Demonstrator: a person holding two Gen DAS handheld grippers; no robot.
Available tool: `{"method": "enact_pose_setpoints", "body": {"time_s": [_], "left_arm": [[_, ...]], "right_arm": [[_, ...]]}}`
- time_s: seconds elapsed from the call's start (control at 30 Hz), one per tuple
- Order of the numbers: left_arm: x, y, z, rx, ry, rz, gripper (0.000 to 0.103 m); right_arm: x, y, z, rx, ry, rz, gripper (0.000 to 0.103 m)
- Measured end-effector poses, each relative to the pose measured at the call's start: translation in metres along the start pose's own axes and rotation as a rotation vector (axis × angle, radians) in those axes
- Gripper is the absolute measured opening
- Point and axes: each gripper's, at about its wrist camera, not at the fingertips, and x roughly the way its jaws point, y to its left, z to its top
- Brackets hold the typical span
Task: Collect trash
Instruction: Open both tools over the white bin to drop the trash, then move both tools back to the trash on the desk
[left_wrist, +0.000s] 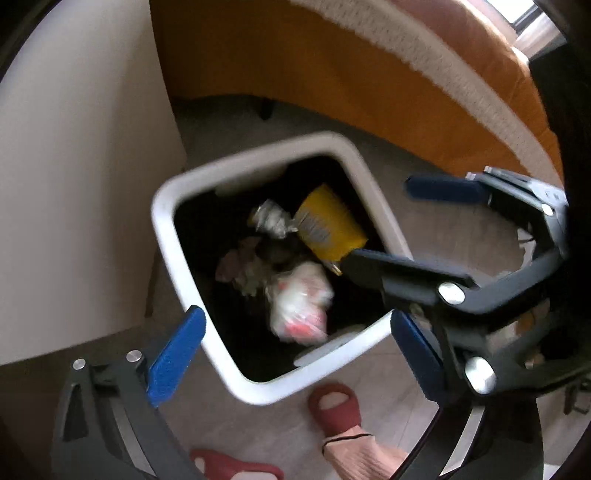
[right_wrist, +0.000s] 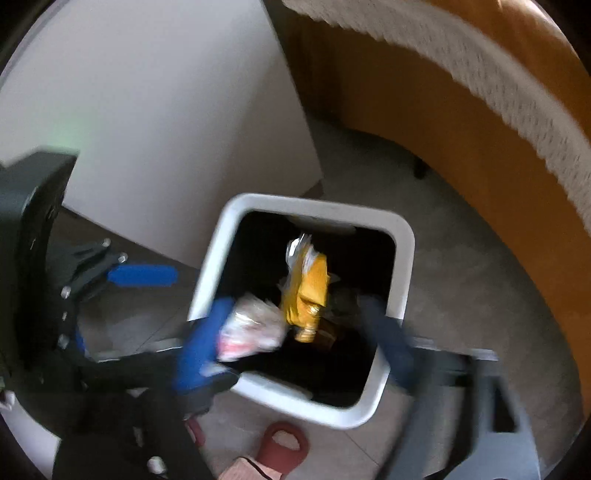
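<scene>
Since both grippers, left (left_wrist: 291, 343) and right (right_wrist: 295, 343), hang spread and empty over the bin (left_wrist: 162, 206), where wrappers (left_wrist: 332, 221) lie, this load seems dropped; further trash is unseen.

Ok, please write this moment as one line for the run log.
phase: trash dropped | left gripper: open, empty | right gripper: open, empty | white bin: holds yellow packet, white wrapper

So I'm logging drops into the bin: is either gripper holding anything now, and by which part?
Nothing is held. The left gripper and right gripper are both open above the white bin; the trash lies inside.
</scene>
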Motion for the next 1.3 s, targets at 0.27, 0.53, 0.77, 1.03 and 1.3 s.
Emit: {"method": "enact_pose_setpoints", "body": {"time_s": [0.27, 0.53, 0.77, 1.03, 1.3], "left_arm": [[-0.014, -0.002, 0.003, 0.007, -0.015, 0.047, 0.098], [-0.109, -0.018, 0.009, 0.04, -0.099, 0.063, 0.098], [-0.231, -0.035, 0.009, 0.02, -0.211, 0.106, 0.098], [-0.392, -0.024, -0.012, -0.076, -0.4, 0.165, 0.098], [-0.513, 0.019, -0.06, -0.195, -0.592, 0.286, 0.098]], "right_arm": [[-0.018, 0.015, 0.003, -0.042, -0.017, -0.063, 0.098], [-0.102, 0.041, 0.031, -0.039, -0.08, -0.078, 0.098], [-0.21, 0.084, 0.061, -0.04, -0.189, -0.096, 0.098], [-0.335, 0.171, 0.094, -0.152, -0.391, -0.078, 0.098], [-0.405, 0.265, 0.128, -0.301, -0.542, 0.022, 0.098]]}}
